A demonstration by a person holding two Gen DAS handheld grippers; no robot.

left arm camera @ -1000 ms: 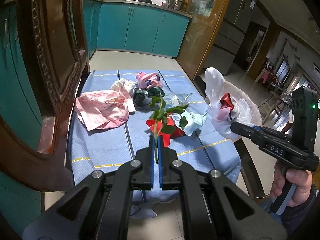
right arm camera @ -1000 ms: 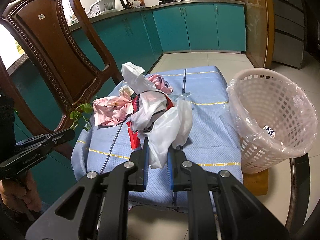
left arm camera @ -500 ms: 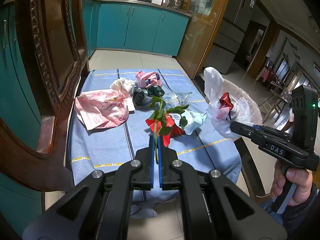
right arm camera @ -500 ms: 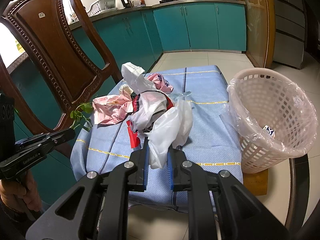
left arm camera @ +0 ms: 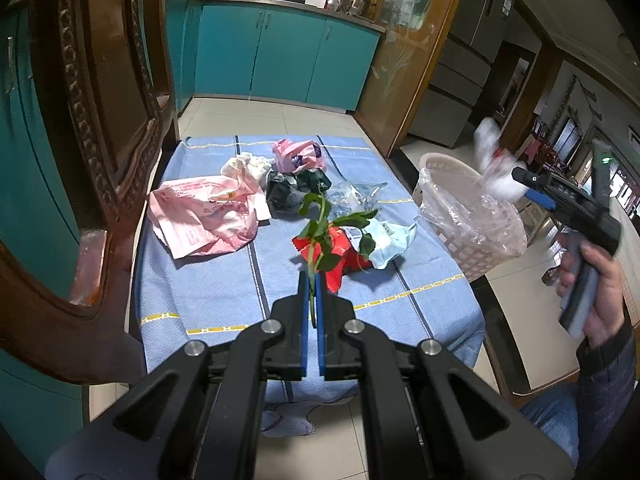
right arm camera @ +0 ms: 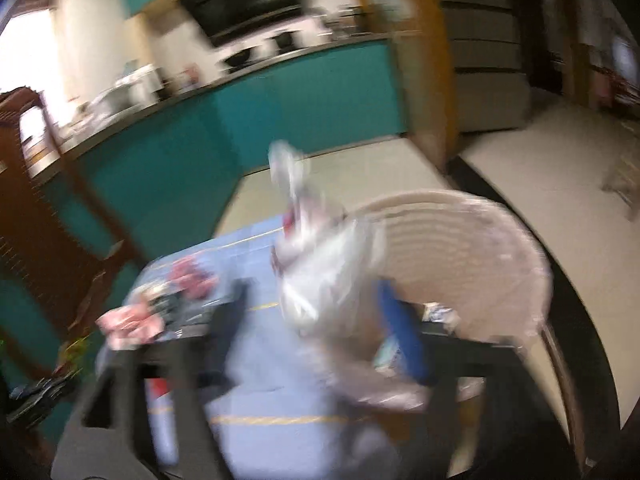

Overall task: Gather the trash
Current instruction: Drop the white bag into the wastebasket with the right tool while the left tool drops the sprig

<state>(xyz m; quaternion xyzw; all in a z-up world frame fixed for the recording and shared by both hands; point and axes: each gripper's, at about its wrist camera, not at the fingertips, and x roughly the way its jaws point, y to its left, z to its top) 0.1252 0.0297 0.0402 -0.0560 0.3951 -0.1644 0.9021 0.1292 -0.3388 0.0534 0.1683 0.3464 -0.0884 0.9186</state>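
My left gripper (left arm camera: 311,280) is shut on the stem of a green leafy sprig (left arm camera: 320,236), held above the blue tablecloth (left arm camera: 224,288). To the right, my right gripper (left arm camera: 524,184) hovers over the lined white basket (left arm camera: 452,216). In the blurred right wrist view its jaws are opening around a crumpled white plastic bag (right arm camera: 320,280), with the right gripper (right arm camera: 316,300) at the basket (right arm camera: 480,240) rim. The bag (left arm camera: 494,168) shows as a white smear. Several pieces of trash lie on the cloth: a pink bag (left arm camera: 204,216), a red wrapper (left arm camera: 340,248), a dark bag (left arm camera: 288,192).
A carved wooden chair (left arm camera: 100,120) stands close on the left of the table. Teal cabinets (left arm camera: 280,60) line the far wall. A hand (left arm camera: 592,280) holds the right gripper's handle off the table's right edge, beside the basket.
The right gripper swung right from above the table to over the basket, rolled, and its jaws spread from their grip on the white bag. The left gripper and sprig stayed still.
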